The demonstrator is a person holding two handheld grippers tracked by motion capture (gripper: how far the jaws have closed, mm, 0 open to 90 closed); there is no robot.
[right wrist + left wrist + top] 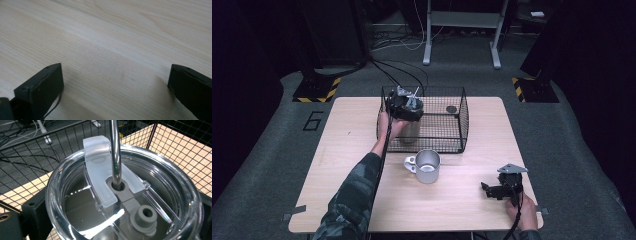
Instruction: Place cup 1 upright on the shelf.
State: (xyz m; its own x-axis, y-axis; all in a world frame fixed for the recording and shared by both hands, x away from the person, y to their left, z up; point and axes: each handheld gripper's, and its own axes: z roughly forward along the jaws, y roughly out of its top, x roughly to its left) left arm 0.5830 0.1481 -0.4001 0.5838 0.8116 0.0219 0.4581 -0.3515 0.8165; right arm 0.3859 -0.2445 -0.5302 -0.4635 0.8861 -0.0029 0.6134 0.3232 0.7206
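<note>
Holding the tumbler (411, 131) tight inside the wire basket (462, 122), at the table's (362, 200) far edge, the left gripper (404, 107) could bump the wires and tip it. The right gripper (499, 191) rests wide open near the right front corner.

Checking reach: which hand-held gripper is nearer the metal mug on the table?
Left, though neither is at it. The left hand-held gripper is in the wire basket, just beyond the metal mug. The right hand-held gripper rests open on the table, off to its right.
</note>
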